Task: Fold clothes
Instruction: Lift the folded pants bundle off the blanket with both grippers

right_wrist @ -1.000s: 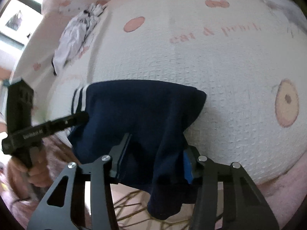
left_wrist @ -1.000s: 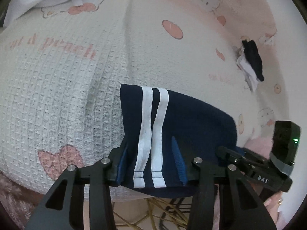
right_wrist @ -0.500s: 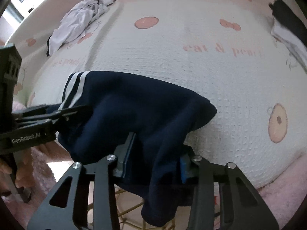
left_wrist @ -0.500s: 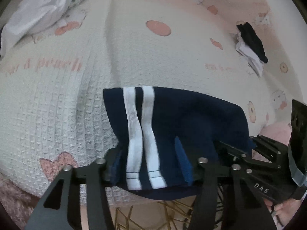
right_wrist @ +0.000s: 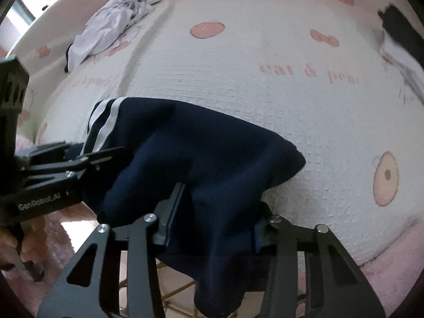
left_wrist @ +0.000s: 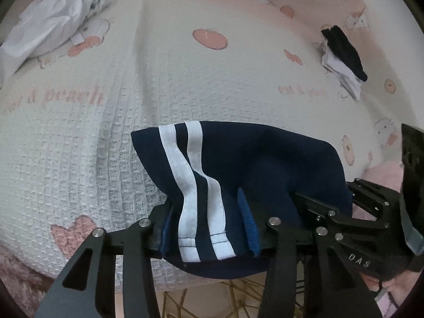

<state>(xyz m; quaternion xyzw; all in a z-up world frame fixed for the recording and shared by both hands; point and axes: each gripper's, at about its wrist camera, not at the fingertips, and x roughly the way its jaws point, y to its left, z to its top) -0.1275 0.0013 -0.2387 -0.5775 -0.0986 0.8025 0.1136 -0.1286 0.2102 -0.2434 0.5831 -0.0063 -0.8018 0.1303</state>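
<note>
Navy shorts (left_wrist: pixel 265 164) are soft matt cloth with smooth white stripes (left_wrist: pixel 193 175); the blanket (left_wrist: pixel 79 137) is rough waffle-weave; gripper fingers (left_wrist: pixel 127 265) are matt black.

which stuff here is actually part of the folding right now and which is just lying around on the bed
In the job:
- navy garment with white stripes, draped over the bed edge
- left gripper, clamped on its striped end
- right gripper, clamped on its plain end

Just lying about:
- crumpled white garment, far left
- small black and white bundle, far right
- peach-print bedspread underneath
</note>
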